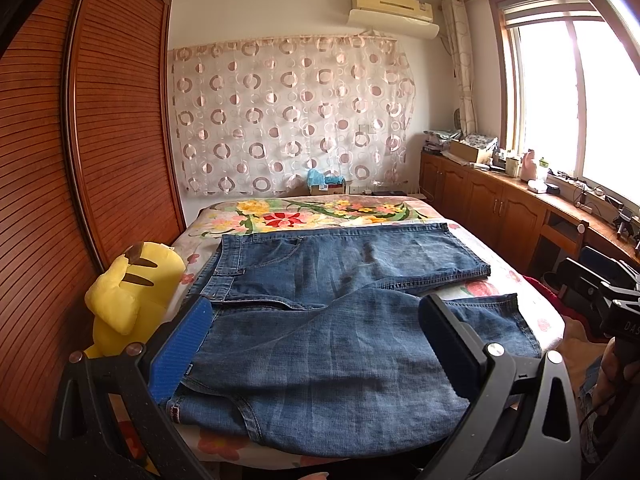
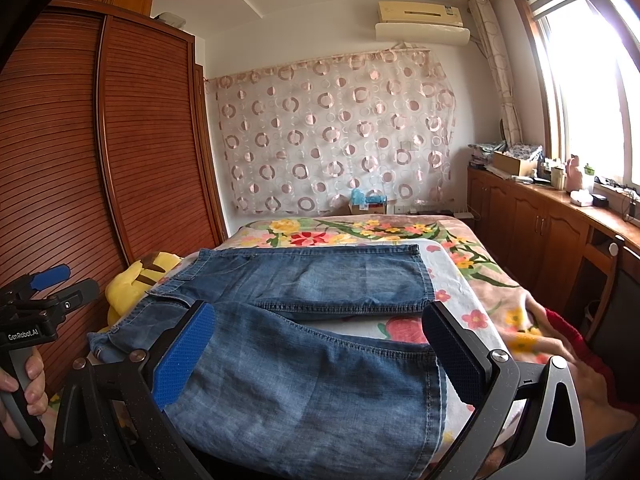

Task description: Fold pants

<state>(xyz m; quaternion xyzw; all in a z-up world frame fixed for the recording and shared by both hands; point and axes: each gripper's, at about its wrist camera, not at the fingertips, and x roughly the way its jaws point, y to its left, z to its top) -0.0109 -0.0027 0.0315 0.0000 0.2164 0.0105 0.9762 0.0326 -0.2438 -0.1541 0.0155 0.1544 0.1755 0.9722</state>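
Blue denim pants (image 1: 320, 320) spread flat on bed (image 1: 516, 280) with floral cover, waistband toward left side, legs running right and splayed apart, far leg straight, near leg angled toward front edge. Left claw (image 1: 316, 344) wide apart, hovering over near leg and waist area, gripping nothing; blue pad on left finger (image 1: 184, 352), dark pad on right. Right claw (image 2: 320, 356) also wide apart, above near leg hem end, nothing clamped. Left claw visible in right view (image 2: 60, 284), held by hand (image 2: 24, 376) on grey handle. Yellow plush toy (image 1: 132, 292) beside waistband, against wooden wardrobe (image 1: 80, 160). Patterned curtain (image 1: 292, 116) on far wall.
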